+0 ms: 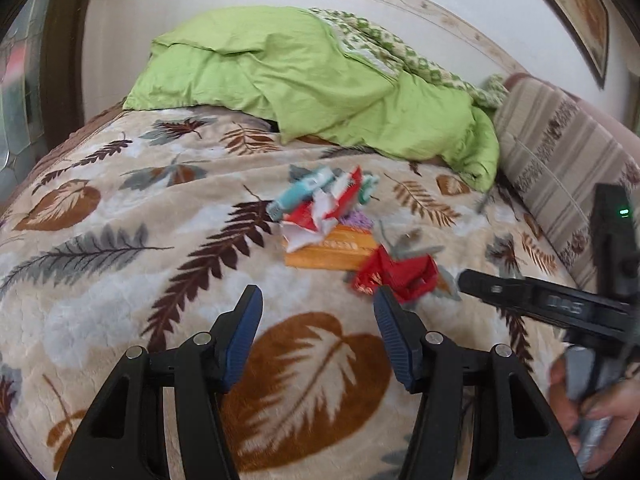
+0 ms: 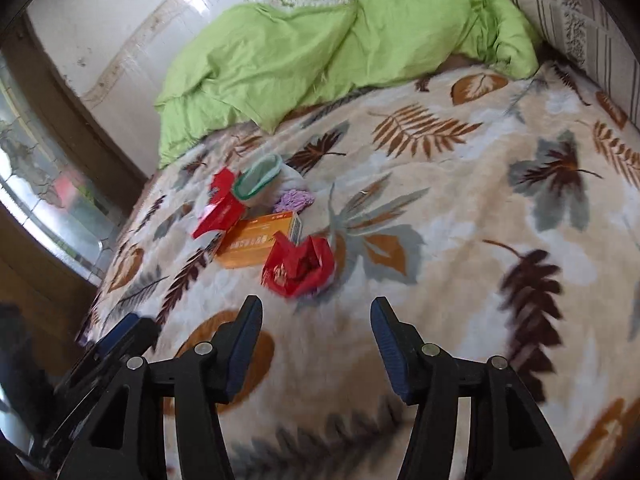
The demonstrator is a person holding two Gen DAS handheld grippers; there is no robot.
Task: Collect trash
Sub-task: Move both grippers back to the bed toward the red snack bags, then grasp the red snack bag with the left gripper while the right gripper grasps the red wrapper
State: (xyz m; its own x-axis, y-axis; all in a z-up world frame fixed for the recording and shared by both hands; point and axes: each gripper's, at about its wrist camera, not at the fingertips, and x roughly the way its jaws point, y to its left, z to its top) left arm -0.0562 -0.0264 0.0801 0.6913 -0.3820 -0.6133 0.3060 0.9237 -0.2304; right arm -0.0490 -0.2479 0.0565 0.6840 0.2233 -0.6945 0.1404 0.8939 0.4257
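Observation:
A small heap of trash lies on the leaf-patterned blanket. It holds a crumpled red wrapper, an orange box, torn red-and-white packaging, a teal wrapper, a green-rimmed pouch and a purple scrap. My left gripper is open and empty, just short of the red wrapper. My right gripper is open and empty, just below the same wrapper; one of its black fingers shows at right in the left wrist view.
A green duvet is bunched at the far side of the bed. A striped cushion lines the right edge. A tiled wall stands behind, and a window lies left of the bed.

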